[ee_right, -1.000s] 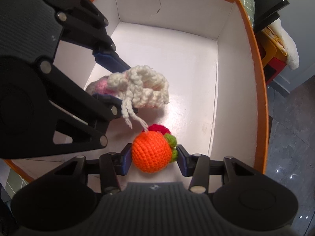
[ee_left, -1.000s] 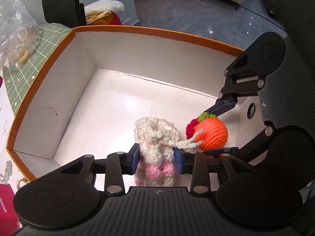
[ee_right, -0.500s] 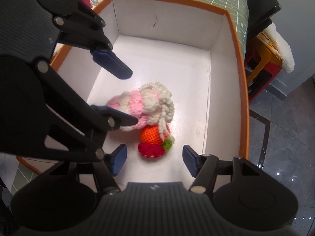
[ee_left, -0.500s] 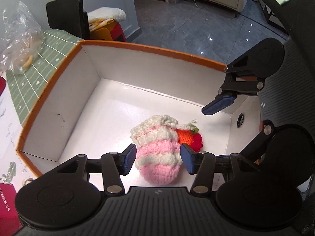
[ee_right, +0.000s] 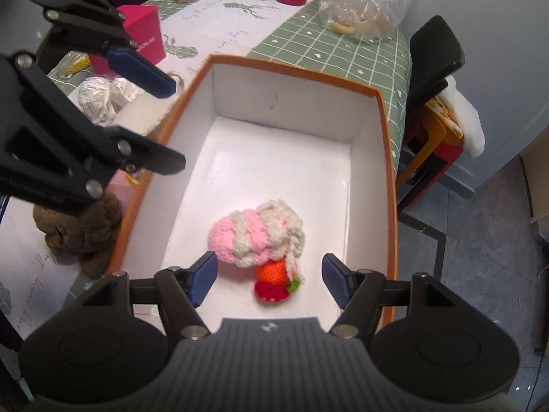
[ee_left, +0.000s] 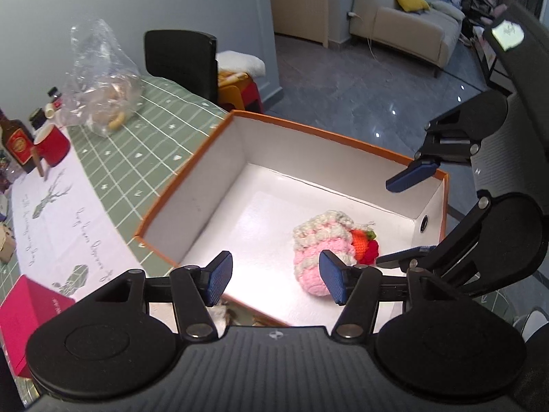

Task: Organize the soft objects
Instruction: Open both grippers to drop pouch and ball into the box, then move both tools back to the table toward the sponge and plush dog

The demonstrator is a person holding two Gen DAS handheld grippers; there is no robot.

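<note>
A pink-and-cream crocheted pouch [ee_left: 319, 250] [ee_right: 254, 237] lies on the floor of a white box with an orange rim [ee_left: 192, 206] [ee_right: 284, 103]. An orange crocheted ball with green and red parts [ee_left: 363, 243] [ee_right: 272, 271] rests against it. My left gripper [ee_left: 274, 279] [ee_right: 164, 120] hangs above the box's near-left edge. Its jaws are opening and hold nothing. My right gripper [ee_right: 269, 279] [ee_left: 401, 219] hovers over the two toys. Its jaws are opening too, with nothing between the pads.
A brown plush toy [ee_right: 79, 233] lies on the tablecloth just left of the box. Nearby are a crumpled white bag [ee_right: 103, 96], a magenta carton [ee_right: 144, 34], a red mug [ee_left: 51, 144] and a clear plastic bag [ee_left: 99, 79]. A black chair [ee_left: 182, 58] stands behind the table.
Both grippers let go of their toys, opened and rose out of the box. The pouch and the orange ball dropped to the box floor and now lie together.
</note>
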